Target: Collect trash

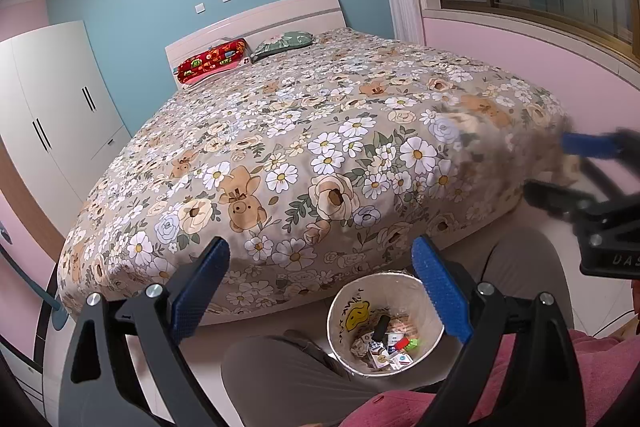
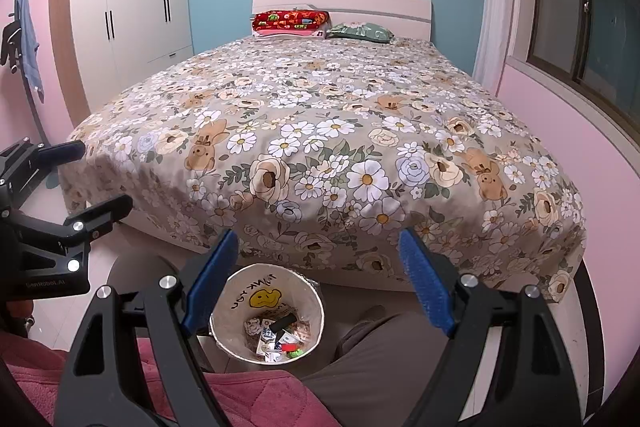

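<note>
At 6 o'clock below my two tools, left tool (image 1: 320, 291) and right tool (image 2: 318, 277) both spread and empty, bin (image 2: 267, 311) holds trash; scan bed (image 2: 320, 131) before stopping.

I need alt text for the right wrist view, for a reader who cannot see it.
The open, empty right gripper hangs above a white trash bin holding small wrappers, on the floor at the foot of a floral-covered bed. The left gripper, also open, shows at the left edge.
</note>
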Motion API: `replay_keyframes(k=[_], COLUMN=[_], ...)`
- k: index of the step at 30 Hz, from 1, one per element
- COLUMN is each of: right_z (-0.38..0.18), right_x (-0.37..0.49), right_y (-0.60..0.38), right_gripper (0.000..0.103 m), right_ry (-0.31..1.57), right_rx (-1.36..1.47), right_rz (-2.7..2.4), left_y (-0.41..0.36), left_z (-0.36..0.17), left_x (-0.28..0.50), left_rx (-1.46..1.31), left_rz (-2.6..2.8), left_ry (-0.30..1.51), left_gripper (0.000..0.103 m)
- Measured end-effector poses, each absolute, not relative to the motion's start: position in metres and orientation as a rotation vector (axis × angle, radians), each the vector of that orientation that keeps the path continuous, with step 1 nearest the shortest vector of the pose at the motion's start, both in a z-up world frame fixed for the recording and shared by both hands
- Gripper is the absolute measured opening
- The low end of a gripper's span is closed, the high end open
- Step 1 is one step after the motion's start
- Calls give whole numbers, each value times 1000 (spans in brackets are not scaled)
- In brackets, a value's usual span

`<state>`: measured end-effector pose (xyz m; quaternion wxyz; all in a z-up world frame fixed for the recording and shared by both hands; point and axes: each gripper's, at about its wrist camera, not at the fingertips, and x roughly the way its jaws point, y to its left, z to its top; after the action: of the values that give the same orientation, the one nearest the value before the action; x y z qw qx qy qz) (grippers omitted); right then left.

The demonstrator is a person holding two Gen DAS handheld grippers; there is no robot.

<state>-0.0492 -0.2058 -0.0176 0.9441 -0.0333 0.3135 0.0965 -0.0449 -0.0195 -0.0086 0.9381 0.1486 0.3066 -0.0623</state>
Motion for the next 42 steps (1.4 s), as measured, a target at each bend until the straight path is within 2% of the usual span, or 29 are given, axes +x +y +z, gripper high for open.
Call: replay_keyframes(k=[29, 42], right_z=[-23, -26], right_x=[-50, -49], right_y=[-201, -203], right_gripper=[81, 81], right_ry=[644, 665], right_rx=[-67, -60], right_rz=[203, 209], left_y=[-25, -23], left_z=[-9, -18], left_x=[-45, -37], left_rx=[302, 293], left_rz=[-142, -153], left_ry=[630, 687], left_gripper=[94, 97])
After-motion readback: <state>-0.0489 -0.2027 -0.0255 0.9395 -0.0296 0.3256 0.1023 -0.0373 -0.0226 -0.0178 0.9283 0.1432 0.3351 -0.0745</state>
